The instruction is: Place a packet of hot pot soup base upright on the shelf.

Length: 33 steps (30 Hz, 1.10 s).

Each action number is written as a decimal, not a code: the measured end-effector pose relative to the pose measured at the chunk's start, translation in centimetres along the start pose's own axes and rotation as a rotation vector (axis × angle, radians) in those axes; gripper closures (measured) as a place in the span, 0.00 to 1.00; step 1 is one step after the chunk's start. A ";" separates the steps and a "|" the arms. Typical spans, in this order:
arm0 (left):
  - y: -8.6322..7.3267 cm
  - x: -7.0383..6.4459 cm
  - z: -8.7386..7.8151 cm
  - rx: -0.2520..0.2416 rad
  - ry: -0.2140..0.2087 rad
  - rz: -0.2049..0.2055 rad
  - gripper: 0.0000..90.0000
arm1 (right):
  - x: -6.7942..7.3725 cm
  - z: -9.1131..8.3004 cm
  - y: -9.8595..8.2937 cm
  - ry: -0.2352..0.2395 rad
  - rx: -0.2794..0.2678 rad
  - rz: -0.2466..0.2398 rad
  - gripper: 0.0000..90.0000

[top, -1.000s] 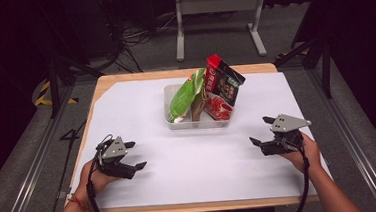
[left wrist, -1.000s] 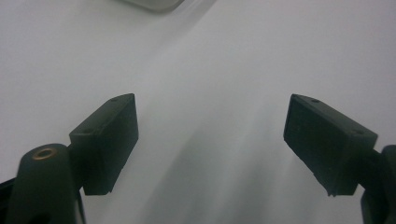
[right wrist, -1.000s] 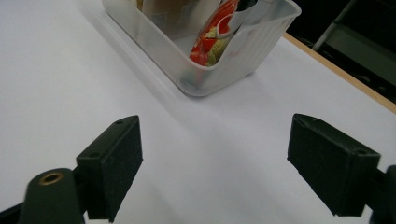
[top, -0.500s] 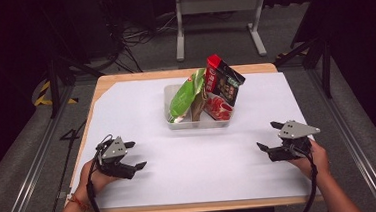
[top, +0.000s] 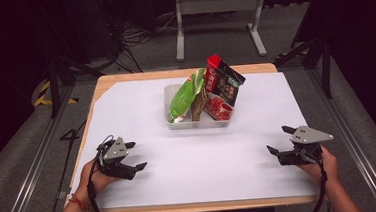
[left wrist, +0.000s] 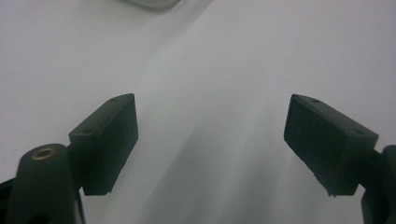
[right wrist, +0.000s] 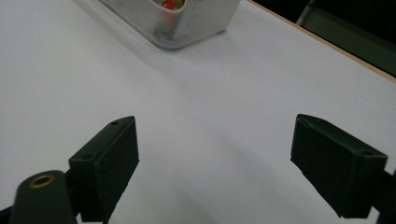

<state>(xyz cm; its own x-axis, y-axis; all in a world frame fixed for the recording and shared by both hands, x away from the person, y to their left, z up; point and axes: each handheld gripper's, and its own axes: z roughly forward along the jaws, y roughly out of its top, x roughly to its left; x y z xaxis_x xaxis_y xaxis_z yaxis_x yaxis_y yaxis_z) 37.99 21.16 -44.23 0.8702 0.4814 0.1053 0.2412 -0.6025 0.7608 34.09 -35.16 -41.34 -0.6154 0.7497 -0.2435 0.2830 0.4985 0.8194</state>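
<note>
A clear plastic bin [top: 197, 124] stands at the middle back of the white table cover. In it lean a green snack bag [top: 184, 96], a brown packet [top: 199, 103] and a red-and-black bag [top: 223, 83]. My left gripper [top: 134, 155] rests low at the front left, open, nothing between its jaws [left wrist: 210, 144]. At the front right my right gripper [top: 280, 139] is open too, and its view [right wrist: 215, 163] shows bare white cover with a corner of the bin [right wrist: 187, 28] farther off.
The white cover [top: 195, 160] spreads across the wooden table [top: 124, 79], whose edge shows at the back and front. A grey metal stand [top: 217, 13] and cables lie on the floor behind. Dark rails run along both sides.
My right gripper has drawn back toward the front right edge of the table. The left gripper has stayed where it was.
</note>
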 end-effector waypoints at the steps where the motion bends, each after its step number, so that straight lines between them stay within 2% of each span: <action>1: 0.0 0.0 0.0 0.001 0.001 0.000 0.21 | -0.1 -0.1 -0.2 0.007 -0.004 0.007 0.17; 12: 0.0 0.0 0.1 -0.004 -0.006 -0.001 0.21 | -0.8 -1.0 -2.0 0.009 -0.027 0.060 0.17; 15: 0.0 0.0 0.1 -0.004 -0.010 -0.004 0.20 | -1.1 -1.2 -2.6 0.013 -0.043 0.102 0.17; 21: 0.0 0.0 0.2 -0.012 -0.013 -0.003 0.20 | -1.2 -1.6 -3.4 -0.001 -0.068 0.142 0.16; 30: 0.1 0.0 0.2 -0.012 -0.006 -0.001 0.20 | -1.2 -1.7 -3.9 -0.028 -0.082 0.156 0.16; 33: 0.3 -0.1 0.3 -0.015 -0.011 0.008 0.20 | -0.9 -1.7 -3.9 -0.043 -0.085 0.129 0.15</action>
<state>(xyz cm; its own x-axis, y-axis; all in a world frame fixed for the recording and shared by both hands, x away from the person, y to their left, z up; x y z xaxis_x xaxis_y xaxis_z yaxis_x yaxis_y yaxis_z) 38.08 20.75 -44.19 0.8768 0.4694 0.1047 0.2276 -0.5967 0.7695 32.29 -38.49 -43.49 -0.5452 0.8240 -0.1543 0.2930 0.3598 0.8858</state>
